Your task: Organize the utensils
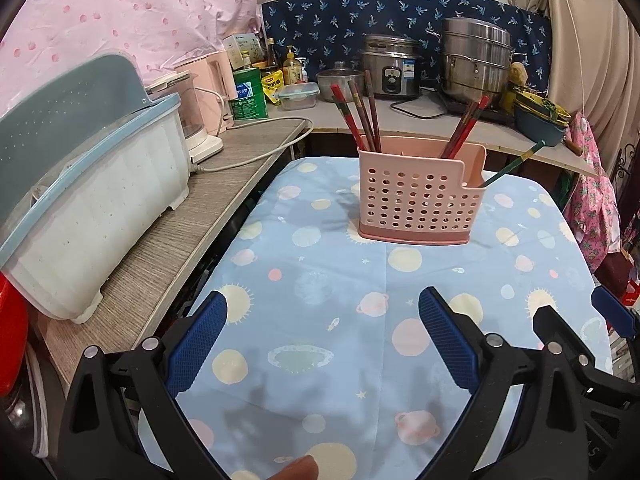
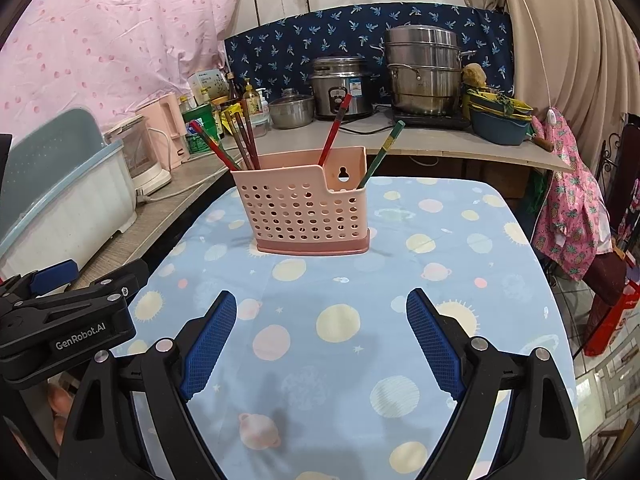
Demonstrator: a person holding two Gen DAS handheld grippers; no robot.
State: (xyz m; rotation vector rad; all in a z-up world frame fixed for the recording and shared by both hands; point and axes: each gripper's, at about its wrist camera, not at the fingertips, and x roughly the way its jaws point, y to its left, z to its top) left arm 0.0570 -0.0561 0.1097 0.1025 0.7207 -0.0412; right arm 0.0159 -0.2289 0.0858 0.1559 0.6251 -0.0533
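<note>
A pink perforated utensil holder [image 1: 420,196] stands upright on the table with the blue planet-print cloth [image 1: 340,280]; it also shows in the right wrist view [image 2: 306,210]. Several red and brown chopsticks [image 1: 360,114] lean in its left compartment, more red ones [image 1: 466,128] in its right, and a green one [image 1: 516,162] sticks out of the low side pocket. My left gripper [image 1: 324,312] is open and empty, well short of the holder. My right gripper [image 2: 322,312] is open and empty too, beside the left gripper's body [image 2: 64,320].
A white dish drainer with a blue lid [image 1: 84,184] sits on the grey counter [image 1: 168,256] at left, with a cable and blender behind. A rice cooker [image 2: 340,86], steel steamer pots [image 2: 424,70] and bowls [image 2: 500,120] fill the back counter. A chair with pink cloth [image 2: 572,216] stands right.
</note>
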